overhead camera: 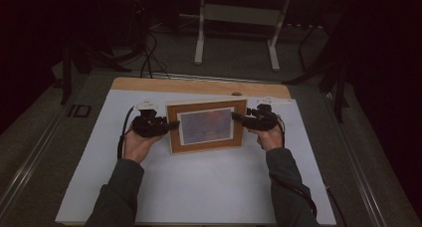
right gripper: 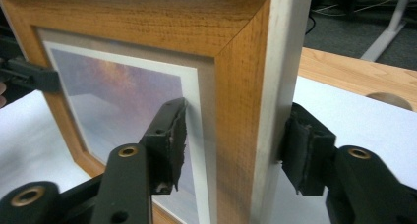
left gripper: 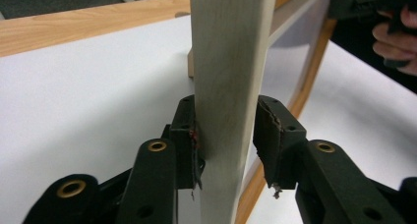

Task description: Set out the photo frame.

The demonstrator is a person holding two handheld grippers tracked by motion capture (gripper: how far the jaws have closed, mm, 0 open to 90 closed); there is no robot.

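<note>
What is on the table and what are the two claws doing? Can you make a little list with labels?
thing in hand: wooden picture frame, standing up on its lower edge
picture inside: bluish-purple print with a white border
left claw: jaws on either side of the frame's left side, one pad touching, the other with a small gap
right claw: jaws on either side of the frame's right side, one in front of the glass, one behind
table: white top with a wooden strip at the far edge
hands: one hand on each claw
</note>
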